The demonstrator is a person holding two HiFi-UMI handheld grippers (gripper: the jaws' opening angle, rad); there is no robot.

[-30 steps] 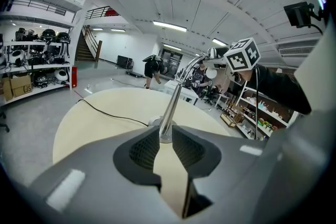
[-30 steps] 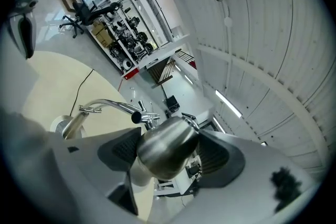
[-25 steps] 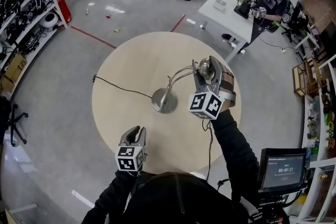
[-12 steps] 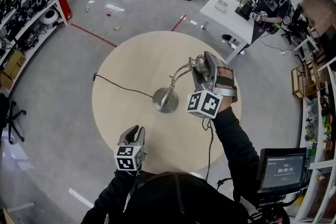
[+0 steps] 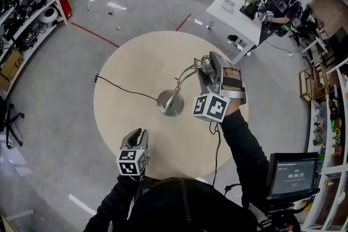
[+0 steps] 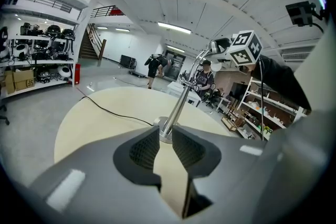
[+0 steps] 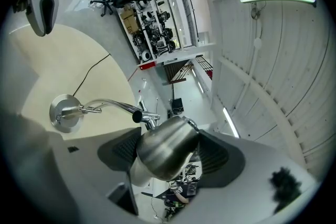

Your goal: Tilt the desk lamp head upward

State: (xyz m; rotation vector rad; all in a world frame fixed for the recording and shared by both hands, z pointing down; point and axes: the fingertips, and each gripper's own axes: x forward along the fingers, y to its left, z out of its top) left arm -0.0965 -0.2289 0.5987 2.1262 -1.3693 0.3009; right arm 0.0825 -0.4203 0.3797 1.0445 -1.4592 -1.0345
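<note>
A silver desk lamp stands on the round beige table (image 5: pixel 125 62), its base (image 5: pixel 170 103) near the middle and its curved neck (image 5: pixel 185 74) rising to the right. In the right gripper view the metal lamp head (image 7: pixel 165 149) sits between the pads, with my right gripper (image 7: pixel 168 148) shut on it; the base (image 7: pixel 65 112) lies below at the left. From the head view the right gripper (image 5: pixel 212 70) covers most of the lamp head (image 5: pixel 206 65). My left gripper (image 5: pixel 135 141) hovers at the table's near edge, shut and holding nothing. The left gripper view has the lamp pole (image 6: pixel 178 107) just beyond its fingertips (image 6: pixel 149 139).
A black cord (image 5: pixel 122 89) runs from the lamp base off the table's left edge. A white desk (image 5: pixel 236 16) with a seated person stands at the back right, shelves (image 5: pixel 22 13) line the left wall, and a small screen (image 5: pixel 293 176) is at the lower right.
My right gripper, with the lamp head in it, has shifted a little to the left and away from me. The left gripper has barely moved.
</note>
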